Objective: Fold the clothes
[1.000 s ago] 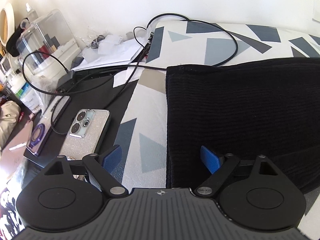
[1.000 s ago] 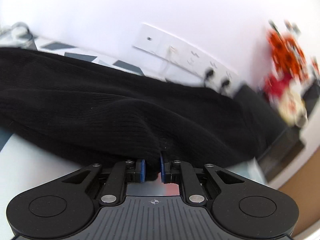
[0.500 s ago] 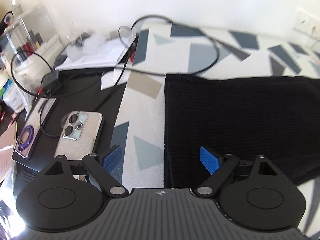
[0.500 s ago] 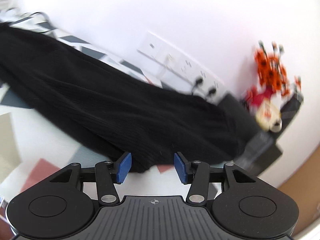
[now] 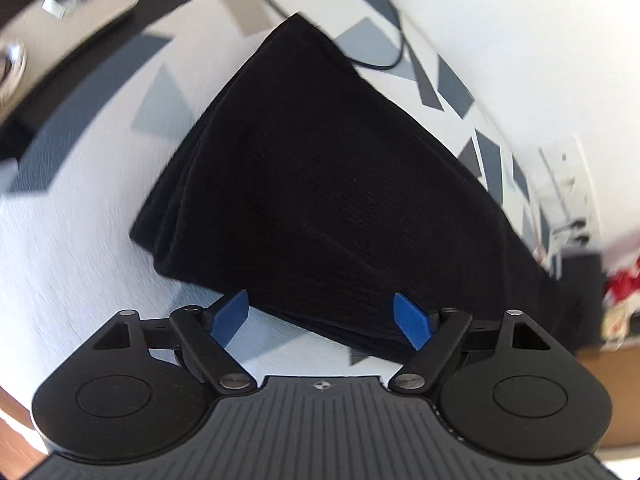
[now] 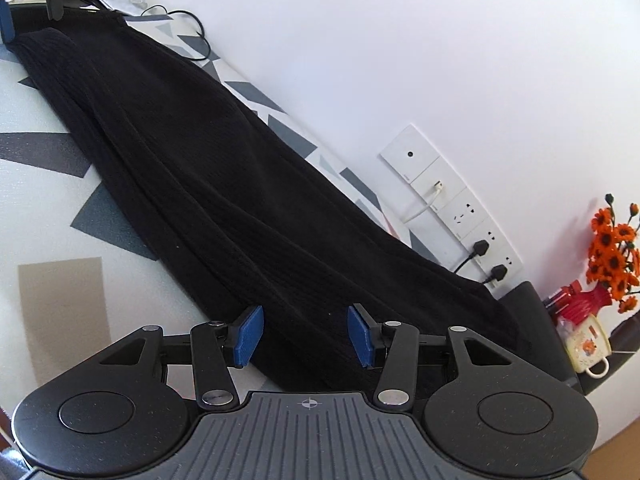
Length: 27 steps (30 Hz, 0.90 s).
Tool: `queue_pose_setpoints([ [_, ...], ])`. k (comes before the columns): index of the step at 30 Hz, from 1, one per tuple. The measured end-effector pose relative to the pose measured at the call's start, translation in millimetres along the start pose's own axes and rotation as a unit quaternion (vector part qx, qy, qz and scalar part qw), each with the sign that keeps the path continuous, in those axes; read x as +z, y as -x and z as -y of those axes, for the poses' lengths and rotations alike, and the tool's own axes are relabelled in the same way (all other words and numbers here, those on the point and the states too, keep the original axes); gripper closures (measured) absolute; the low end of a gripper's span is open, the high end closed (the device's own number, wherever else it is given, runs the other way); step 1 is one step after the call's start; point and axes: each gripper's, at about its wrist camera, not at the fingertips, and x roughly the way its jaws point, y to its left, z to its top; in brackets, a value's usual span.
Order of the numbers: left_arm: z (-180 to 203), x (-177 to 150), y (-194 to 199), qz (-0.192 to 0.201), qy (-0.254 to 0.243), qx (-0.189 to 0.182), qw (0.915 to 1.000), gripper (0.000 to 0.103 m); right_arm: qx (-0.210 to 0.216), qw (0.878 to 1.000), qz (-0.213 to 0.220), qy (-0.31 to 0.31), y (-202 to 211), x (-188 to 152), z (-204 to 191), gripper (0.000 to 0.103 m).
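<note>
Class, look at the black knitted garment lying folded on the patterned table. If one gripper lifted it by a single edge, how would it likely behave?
The black garment is ribbed knit lying in soft layers, so it would probably droop and its folds slide apart. It is long, so the far end would likely drag across the patterned table. Rolling or tipping seems unlikely.

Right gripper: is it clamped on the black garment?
No. The right gripper has its blue pads standing apart over the black garment, which lies flat on the patterned cloth, with neither pad pressing on it.

My black ribbed garment point(image 6: 208, 184) lies folded into a long layered strip, flat on the patterned counter point(image 6: 48, 208) beside the wall.
</note>
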Motion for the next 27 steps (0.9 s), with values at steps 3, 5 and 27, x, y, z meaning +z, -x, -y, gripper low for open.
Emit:
queue_pose_setpoints([
  [3,-8.9,-2.5,-9.4,-0.041,0.060,-0.056,0.9958,0.034,0.000,1.000,0.002,0.003,-2.7,1.7,2.5,0.060],
  [5,-9.1,-4.3,-13.5,-0.037,0.073,-0.061,0.9948,0.035,0.000,1.000,0.003,0.002,-3.3,1.5,3.8,0.060],
  [27,12.9,-4.6,-29.6,-0.049,0.103,-0.078,0.9904,0.053,-0.003,1.000,0.010,-0.005,-0.6,1.0,-0.9,0.061],
])
